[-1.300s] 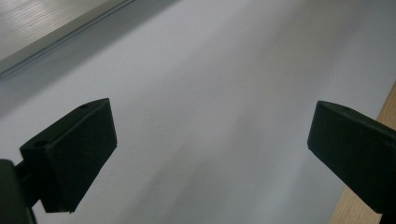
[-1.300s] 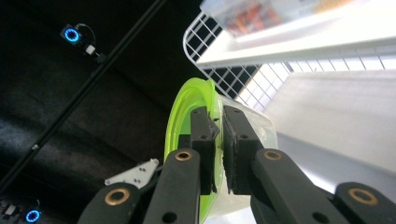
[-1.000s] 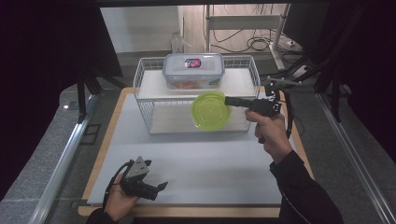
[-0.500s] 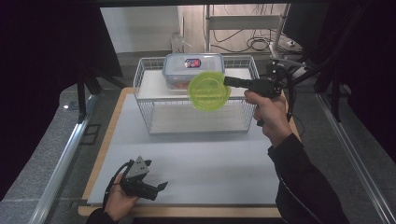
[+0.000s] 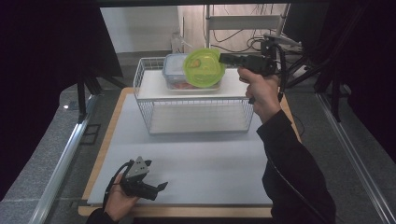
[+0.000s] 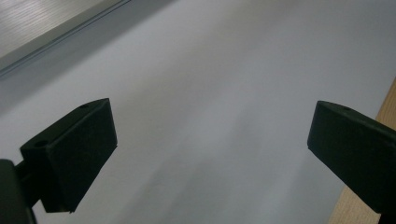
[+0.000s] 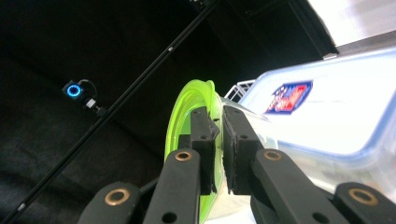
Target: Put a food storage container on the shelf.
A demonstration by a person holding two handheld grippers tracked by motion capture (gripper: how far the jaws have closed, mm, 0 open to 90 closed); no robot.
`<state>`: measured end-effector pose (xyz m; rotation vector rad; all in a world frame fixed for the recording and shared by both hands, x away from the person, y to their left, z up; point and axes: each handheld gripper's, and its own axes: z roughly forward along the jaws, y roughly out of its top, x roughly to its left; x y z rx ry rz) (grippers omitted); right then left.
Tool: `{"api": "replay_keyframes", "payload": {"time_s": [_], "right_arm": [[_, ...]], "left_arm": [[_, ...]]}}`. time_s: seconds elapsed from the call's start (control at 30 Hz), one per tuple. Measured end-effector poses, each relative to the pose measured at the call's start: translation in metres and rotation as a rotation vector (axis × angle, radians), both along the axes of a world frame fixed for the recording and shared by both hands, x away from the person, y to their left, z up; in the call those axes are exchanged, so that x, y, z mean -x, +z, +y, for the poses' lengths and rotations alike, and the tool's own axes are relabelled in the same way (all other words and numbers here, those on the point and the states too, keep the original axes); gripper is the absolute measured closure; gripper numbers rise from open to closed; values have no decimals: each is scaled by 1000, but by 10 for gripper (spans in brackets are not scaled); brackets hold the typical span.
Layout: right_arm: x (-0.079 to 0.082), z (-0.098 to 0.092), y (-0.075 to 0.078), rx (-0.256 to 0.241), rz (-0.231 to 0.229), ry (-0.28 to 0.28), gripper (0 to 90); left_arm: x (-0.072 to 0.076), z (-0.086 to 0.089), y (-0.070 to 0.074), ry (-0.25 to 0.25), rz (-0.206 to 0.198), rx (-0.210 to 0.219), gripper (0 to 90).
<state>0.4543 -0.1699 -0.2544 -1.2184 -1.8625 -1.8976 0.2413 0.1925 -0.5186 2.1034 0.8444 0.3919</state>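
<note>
Right tongs (image 5: 226,58) raised, arm outstretched, pinching green plate (image 5: 203,68) rim above container (image 5: 173,65); left tongs (image 5: 156,189) spread, resting low.

White-topped table (image 5: 196,158): wire rack (image 5: 196,114) standing on it.

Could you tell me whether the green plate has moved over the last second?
Yes. The green plate, held by the right hand-held gripper, has risen from beside the wire rack's lower shelf to the lidded container on top.
</note>
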Motion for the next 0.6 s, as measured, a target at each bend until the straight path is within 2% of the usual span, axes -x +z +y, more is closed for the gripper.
{"api": "replay_keyframes", "payload": {"time_s": [0.27,0.3,0.6], "right_arm": [[-22,20,7,10,0,-45,838],[-29,24,6,12,7,-63,838],[-54,37,-3,0,33,-114,838]], "left_arm": [[0,1,0,-5,-1,2,15],[0,1,0,-8,0,4,15],[0,0,-1,-16,3,9,16]]}}
